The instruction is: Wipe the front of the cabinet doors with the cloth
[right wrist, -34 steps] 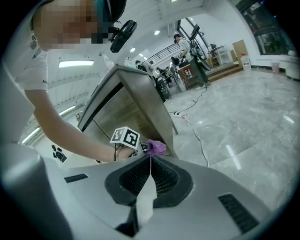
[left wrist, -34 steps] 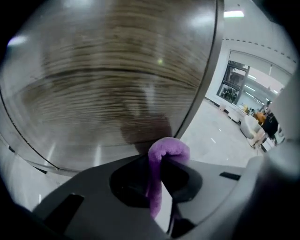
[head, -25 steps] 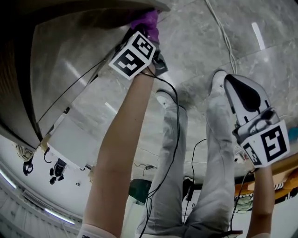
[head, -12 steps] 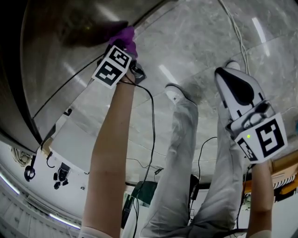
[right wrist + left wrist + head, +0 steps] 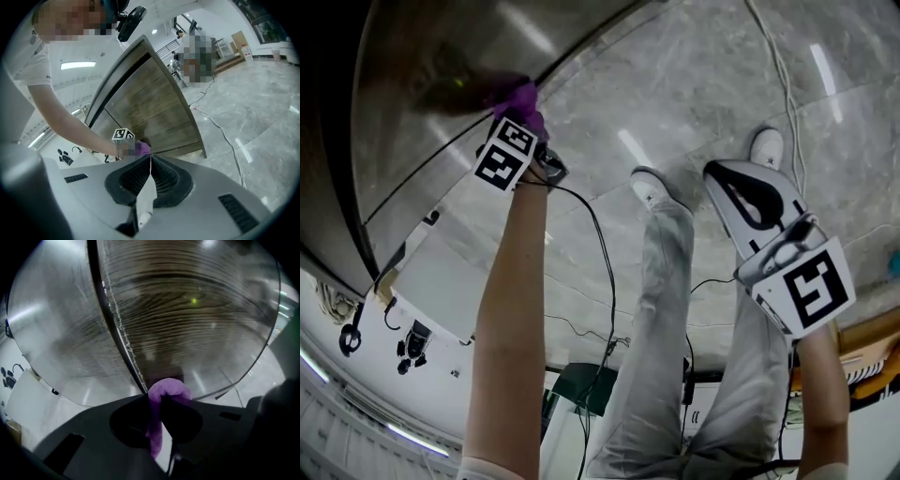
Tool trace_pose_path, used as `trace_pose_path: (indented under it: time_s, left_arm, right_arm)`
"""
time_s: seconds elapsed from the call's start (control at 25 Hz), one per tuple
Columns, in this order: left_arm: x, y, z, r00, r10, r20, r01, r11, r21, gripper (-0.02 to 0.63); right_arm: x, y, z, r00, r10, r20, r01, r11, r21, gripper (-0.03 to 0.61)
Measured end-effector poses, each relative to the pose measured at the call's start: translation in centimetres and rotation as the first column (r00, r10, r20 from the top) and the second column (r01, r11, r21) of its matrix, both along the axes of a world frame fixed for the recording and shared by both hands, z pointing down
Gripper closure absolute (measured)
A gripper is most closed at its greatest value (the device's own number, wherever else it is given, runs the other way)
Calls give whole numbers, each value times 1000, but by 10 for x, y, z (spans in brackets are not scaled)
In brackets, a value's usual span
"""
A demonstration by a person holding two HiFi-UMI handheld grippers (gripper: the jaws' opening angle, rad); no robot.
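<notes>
- Just ahead of the left gripper, a wood-grain cabinet door fills the left gripper view, with a dark vertical seam running down to the jaws.
- Its jaws are clamped on a folded purple cloth. A small rounded wad sticks out past the tips, and a tail hangs back between them.
- That wad sits against the lower part of the door, right beside the seam. It looks to be touching the wood, so I judge the wiping to be under way.
- Well off to the other side, the right gripper has its jaws pressed together with nothing between them. It hangs over the grey marble floor by the person's legs, pointing back toward the cabinet.
- Behind the left gripper, a black cable trails down along the person's forearm.
- Risk: only a little cloth shows beyond the tips, so pressing hard or tilting could let the hard jaws scrape the wood.
- Risk: drag across the grain, or the wad catching in the seam, could pull the cloth loose.
- Risk: the loose cable could snag during a long sweep.
</notes>
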State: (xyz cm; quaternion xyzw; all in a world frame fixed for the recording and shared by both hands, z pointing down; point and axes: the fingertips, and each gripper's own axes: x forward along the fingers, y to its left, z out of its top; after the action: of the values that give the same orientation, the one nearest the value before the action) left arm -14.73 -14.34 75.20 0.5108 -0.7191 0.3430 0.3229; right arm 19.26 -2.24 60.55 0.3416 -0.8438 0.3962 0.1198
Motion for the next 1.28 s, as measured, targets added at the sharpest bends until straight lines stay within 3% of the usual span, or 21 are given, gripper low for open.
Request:
trace_pose_path:
  time_s: [0.16, 0.44, 0.6, 0.72, 0.92, 1.04, 1.12, 1.28]
  left_arm:
    - [37, -2, 2, 999, 28, -17, -28, 1000, -9, 561]
    - [161, -26, 27, 988, 114, -108, -116, 993, -18, 563]
    - [241, -52, 44, 960, 226, -162, -231, 973, -8, 561]
    - [281, -68, 52, 938, 301, -172, -306, 952, -4, 561]
    - [291, -83, 75, 935, 313, -166, -323, 946, -33, 561]
    - [268, -85, 79, 953, 271, -139, -281, 958, -57, 561]
    - [245, -85, 77, 965, 227, -134, -237, 969, -63, 561]
    - [207, -74, 65, 961, 254, -113, -264, 961, -83, 561]
  right_arm:
    - [31, -11, -2, 1000, -17, -17, 16, 1000, -6, 551]
    - [111, -35, -4, 998, 6, -56, -6, 1000, 0, 551]
    - [146, -37, 6, 992, -15, -126, 19, 999, 31, 551]
    - [154, -32, 16, 970, -100, -220, 117, 991, 65, 551]
    - [145, -32, 31, 940, -113, -322, 146, 986, 80, 551]
    - [129, -35, 28, 916, -117, -383, 187, 971, 150, 551]
    - [113, -39, 24, 883, -144, -446, 266, 938, 224, 551]
    - [64, -48, 5, 799, -193, -570, 444, 828, 343, 551]
